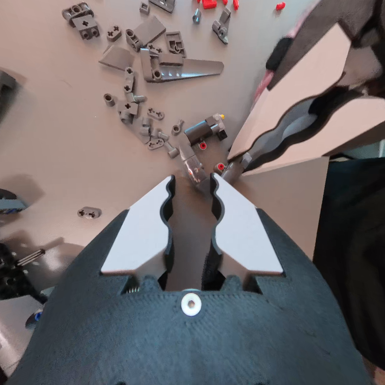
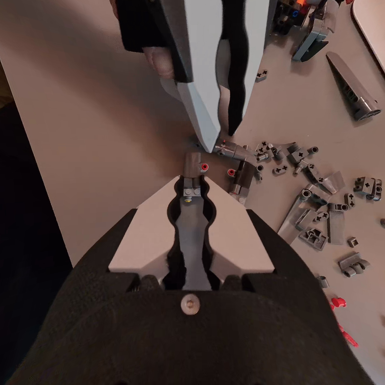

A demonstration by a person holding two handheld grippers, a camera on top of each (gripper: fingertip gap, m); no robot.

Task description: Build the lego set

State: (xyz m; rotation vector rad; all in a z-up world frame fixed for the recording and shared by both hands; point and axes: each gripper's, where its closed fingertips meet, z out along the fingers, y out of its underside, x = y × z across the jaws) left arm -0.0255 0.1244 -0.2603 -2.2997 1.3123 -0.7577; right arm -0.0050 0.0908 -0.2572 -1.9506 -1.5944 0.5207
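Observation:
My right gripper point(image 2: 191, 179) is shut on a small grey brick assembly point(image 2: 191, 166) with a dark cylinder, a red stud and a yellow stud. It holds the assembly just above the beige table point(image 2: 104, 125). In the left wrist view the right gripper point(image 1: 237, 164) comes in from the right with that assembly point(image 1: 233, 169) at its tips. My left gripper point(image 1: 192, 177) is open. Its right fingertip is close to a longer grey assembly point(image 1: 191, 164) lying on the table. In the right wrist view the left gripper point(image 2: 221, 140) points down beside that piece point(image 2: 235, 151). A second cylinder assembly point(image 2: 243, 177) lies nearby.
Loose grey parts point(image 1: 145, 58) are spread over the table and also show in the right wrist view point(image 2: 312, 208). Red parts point(image 2: 338, 302) lie at the right. A part-built model point(image 2: 308, 31) and a long grey cone piece point(image 2: 350, 89) sit at the far right. The table edge point(image 2: 41, 187) runs along the left. One gripper's finger ends stand about 4 cm off the other's. The long grey cone piece point(image 2: 350, 89) lies around 15 cm away from my left fingertips.

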